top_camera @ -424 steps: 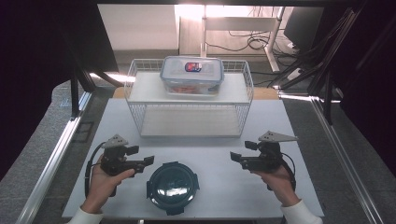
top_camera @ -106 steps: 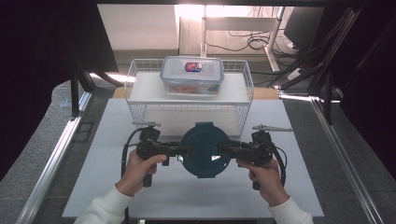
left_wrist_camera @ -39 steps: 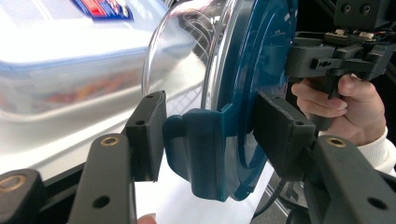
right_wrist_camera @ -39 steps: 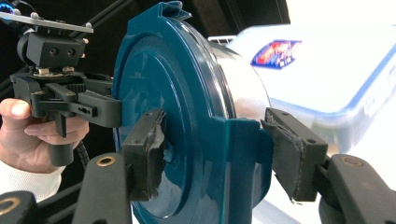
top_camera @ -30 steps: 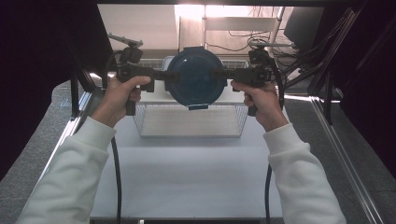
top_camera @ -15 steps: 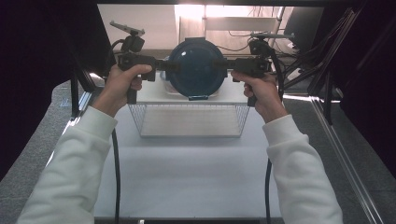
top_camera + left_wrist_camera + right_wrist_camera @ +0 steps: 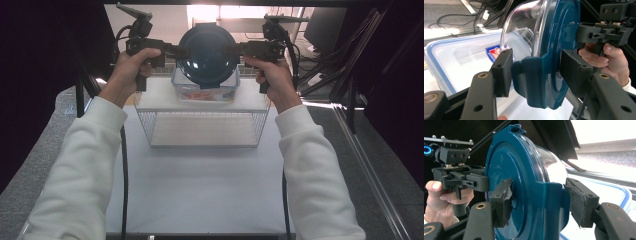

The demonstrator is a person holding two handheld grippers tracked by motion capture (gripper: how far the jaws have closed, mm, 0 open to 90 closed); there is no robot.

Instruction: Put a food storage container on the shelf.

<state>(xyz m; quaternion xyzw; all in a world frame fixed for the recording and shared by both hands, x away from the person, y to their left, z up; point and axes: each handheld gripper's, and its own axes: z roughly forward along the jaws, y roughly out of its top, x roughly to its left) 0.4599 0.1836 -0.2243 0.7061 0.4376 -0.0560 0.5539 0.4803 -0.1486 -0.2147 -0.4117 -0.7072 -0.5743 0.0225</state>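
Note:
A round clear container with a dark blue lid (image 7: 207, 50) hangs on its side, lid toward the person, above a rectangular clear box with a blue-rimmed lid (image 7: 205, 92). My left gripper (image 7: 182, 50) is shut on the lid's left latch tab and my right gripper (image 7: 230, 49) on the right tab. In the left gripper view the jaws of the left gripper (image 7: 536, 72) clamp the blue tab (image 7: 531, 82), with the clear bowl (image 7: 524, 20) behind. In the right gripper view the right gripper (image 7: 537, 195) pinches the opposite tab of the blue lid (image 7: 519, 165).
The rectangular box (image 7: 461, 57) rests on top of a white wire rack (image 7: 200, 125) at the back of a white table (image 7: 200, 185). Black frame bars and cables stand at both sides. The person's other hand (image 7: 446, 195) shows behind the lid.
The round container was picked off the table by both grippers, raised over the rack, and in the last second carried a little farther back above the rectangular box.

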